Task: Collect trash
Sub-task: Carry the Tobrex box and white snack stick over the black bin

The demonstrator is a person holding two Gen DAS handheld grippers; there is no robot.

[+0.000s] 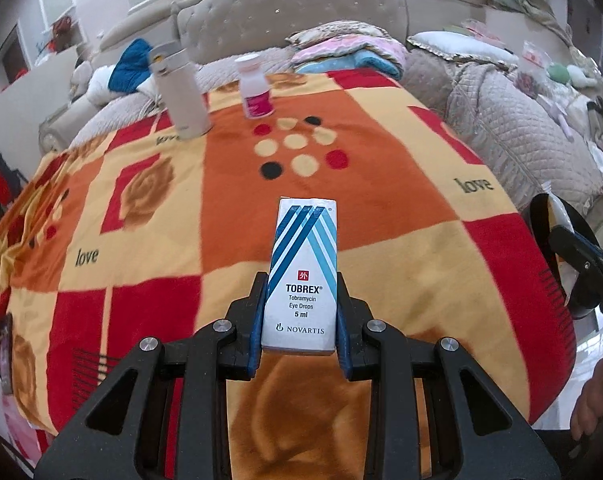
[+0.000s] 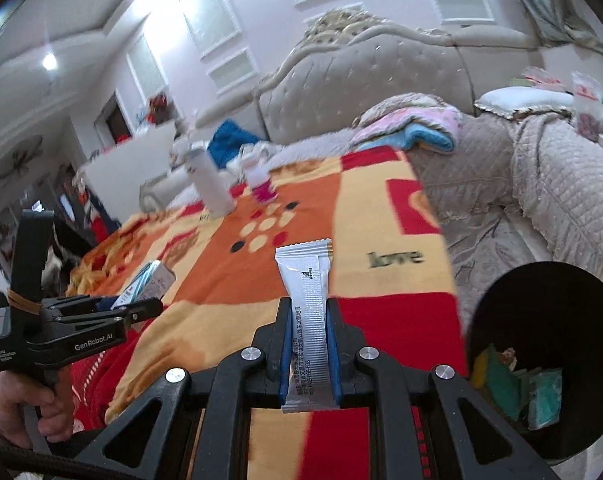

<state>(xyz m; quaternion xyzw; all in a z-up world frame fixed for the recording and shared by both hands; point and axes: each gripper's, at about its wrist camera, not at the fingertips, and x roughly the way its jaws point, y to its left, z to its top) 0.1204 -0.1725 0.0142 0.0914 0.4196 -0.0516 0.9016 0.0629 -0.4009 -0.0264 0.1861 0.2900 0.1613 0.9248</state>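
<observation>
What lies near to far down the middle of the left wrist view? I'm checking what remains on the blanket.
Left gripper holding the Tobrex eye drops box → pink-labelled bottle → tufted headboard.

Beige tufted headboard [image 1: 285,4] against pale pink wall [image 2: 101,20]. Quilted beige sofa [image 2: 541,184] at right. Ceiling light [image 2: 49,61] on

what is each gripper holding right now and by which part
Left gripper: Tobrex eye drops box, by its lower sides. Right gripper: silver sachet, by its lower half.
</observation>
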